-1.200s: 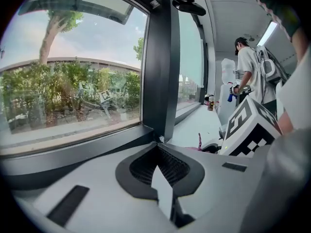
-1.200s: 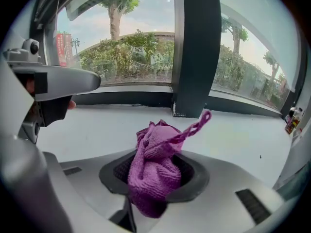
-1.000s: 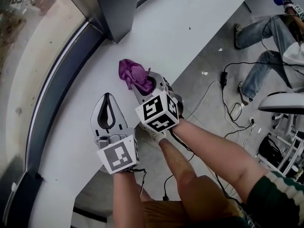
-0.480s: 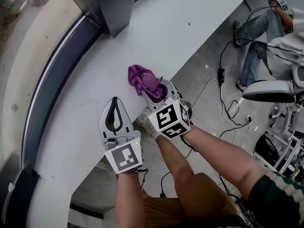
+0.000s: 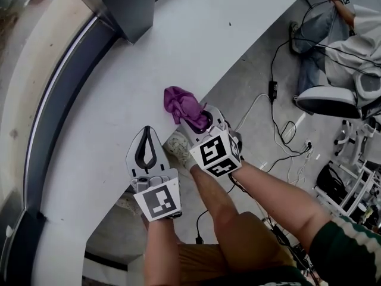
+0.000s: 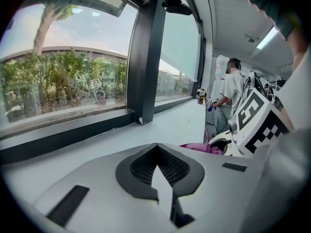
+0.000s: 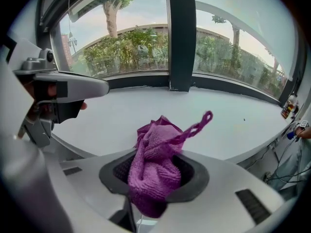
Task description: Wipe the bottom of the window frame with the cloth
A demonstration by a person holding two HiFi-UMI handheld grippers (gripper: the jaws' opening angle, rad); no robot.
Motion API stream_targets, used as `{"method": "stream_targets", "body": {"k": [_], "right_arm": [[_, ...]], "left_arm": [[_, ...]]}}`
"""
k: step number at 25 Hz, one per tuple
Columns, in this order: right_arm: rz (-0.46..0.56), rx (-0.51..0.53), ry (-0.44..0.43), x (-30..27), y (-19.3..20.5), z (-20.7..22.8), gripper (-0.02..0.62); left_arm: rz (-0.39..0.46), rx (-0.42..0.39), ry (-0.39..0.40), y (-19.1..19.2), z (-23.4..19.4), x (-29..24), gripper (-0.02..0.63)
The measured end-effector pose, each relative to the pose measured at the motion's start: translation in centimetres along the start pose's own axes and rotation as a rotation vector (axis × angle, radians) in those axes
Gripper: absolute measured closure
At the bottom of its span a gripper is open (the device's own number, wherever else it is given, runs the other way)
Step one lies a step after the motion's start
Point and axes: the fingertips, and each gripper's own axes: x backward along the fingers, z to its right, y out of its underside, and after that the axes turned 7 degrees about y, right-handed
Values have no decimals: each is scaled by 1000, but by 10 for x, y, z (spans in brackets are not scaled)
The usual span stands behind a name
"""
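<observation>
The curved window glass (image 5: pixel 33 82) lies farthest ahead of both pairs of fingers, with trees and a low building showing through it. Between the glass and the fingertips runs the wide white sill (image 5: pixel 149 52), and both grippers are held over its near edge. Behind and to the right of the fingers is the grey floor (image 5: pixel 250 106). The dark bottom rail of the window frame (image 5: pixel 62 106) follows the glass, well apart from the fingertips and off to their left in the head view. A dark upright post (image 7: pixel 181 38) of the frame stands on the sill straight ahead of the right fingers.

A seated person (image 5: pixel 348 37) is far off to the right, beside a chair (image 5: pixel 330 103), with black cables (image 5: pixel 275 94) trailing over the floor.

The left gripper (image 5: pixel 146 133) has its fingers together at the tips, with nothing between them and only bare sill beyond. The right gripper (image 5: pixel 201 121), just beside it, is clamped on the purple cloth (image 7: pixel 156 161). The cloth bunches up out of the fingers and a thin loop pokes forward, toward the post. The pictures leave it unclear whether the cloth touches the sill.
</observation>
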Motion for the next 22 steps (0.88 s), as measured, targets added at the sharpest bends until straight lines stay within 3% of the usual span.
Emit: {"method": "stream_targets", "body": {"k": [10,22], "right_arm": [[-36,0,11,11,20,-8,443],[-46,94,-40,14,14,-82,443]], "left_arm": [[-33,-22,28,8,4,15,603],[8,27,-82,21,-50,80,603]]}}
